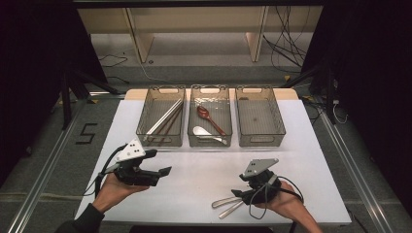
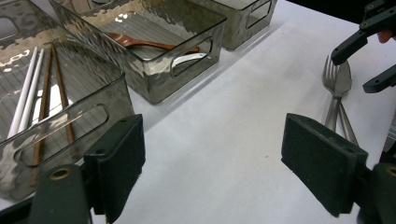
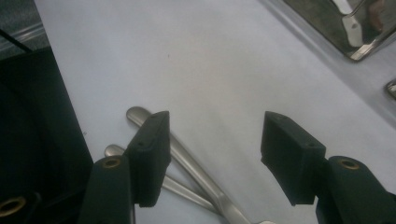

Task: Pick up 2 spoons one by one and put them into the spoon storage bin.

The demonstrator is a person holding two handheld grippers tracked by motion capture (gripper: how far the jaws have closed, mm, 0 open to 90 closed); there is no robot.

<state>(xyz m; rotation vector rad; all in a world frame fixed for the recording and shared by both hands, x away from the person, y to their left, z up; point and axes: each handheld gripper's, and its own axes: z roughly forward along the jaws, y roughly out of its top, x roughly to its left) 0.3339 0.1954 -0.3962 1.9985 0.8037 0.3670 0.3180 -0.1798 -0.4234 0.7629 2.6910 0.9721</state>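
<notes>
My left hand [image 1: 114, 190] holds the left gripper [image 1: 163, 171] level above the table, pointing right, jaws wide apart with nothing between them. My right hand [image 1: 286, 201] holds the right gripper [image 1: 236, 195] low at the near edge, pointing left, its jaws apart and gripping nothing.

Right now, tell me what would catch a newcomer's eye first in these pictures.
Three clear smoked bins stand in a row at the far side of the white table: the left bin holds chopsticks, the middle bin a brown spoon and a white spoon, and the right bin looks empty. Near the front edge, two steel forks lie crossed beneath the open right gripper. The left gripper hovers open over bare tabletop.
</notes>
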